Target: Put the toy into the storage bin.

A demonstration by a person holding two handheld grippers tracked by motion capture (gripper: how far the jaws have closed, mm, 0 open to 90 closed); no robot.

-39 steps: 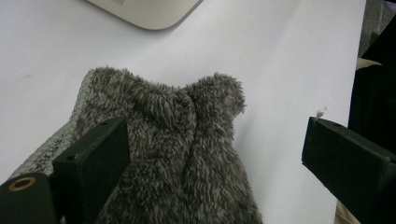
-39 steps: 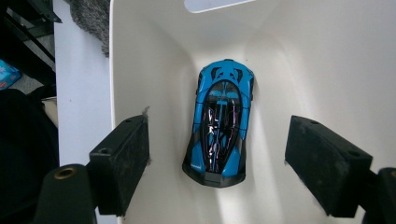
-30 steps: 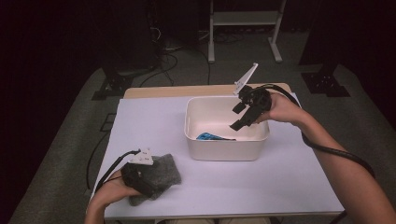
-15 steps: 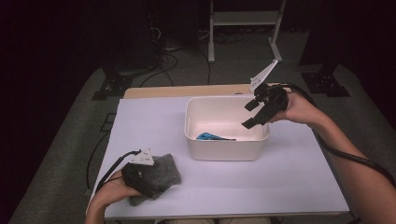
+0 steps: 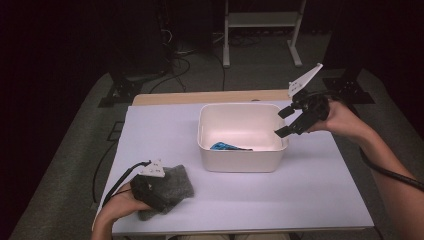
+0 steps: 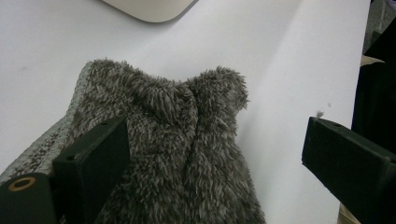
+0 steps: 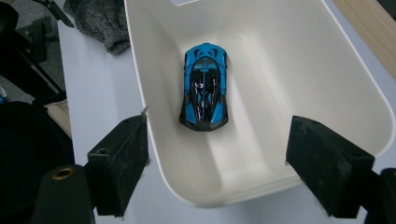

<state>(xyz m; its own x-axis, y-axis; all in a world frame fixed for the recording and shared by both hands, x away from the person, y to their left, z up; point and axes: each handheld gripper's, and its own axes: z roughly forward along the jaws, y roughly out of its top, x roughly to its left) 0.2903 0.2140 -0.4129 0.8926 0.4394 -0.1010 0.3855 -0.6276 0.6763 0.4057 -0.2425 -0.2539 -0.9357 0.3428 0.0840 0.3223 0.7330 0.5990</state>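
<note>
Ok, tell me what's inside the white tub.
The white tub holds one blue toy car, lying flat on the bottom beside one wall. In the high view that wall hides most of it.

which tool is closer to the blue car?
Right. The right tool hovers open over the bin's right rim, above the car; the left tool sits on the grey cloth, away from the bin.

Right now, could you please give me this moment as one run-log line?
left claw: open over fuzzy grey cloth | right claw: open above white bin | blue toy car: in bin
</note>
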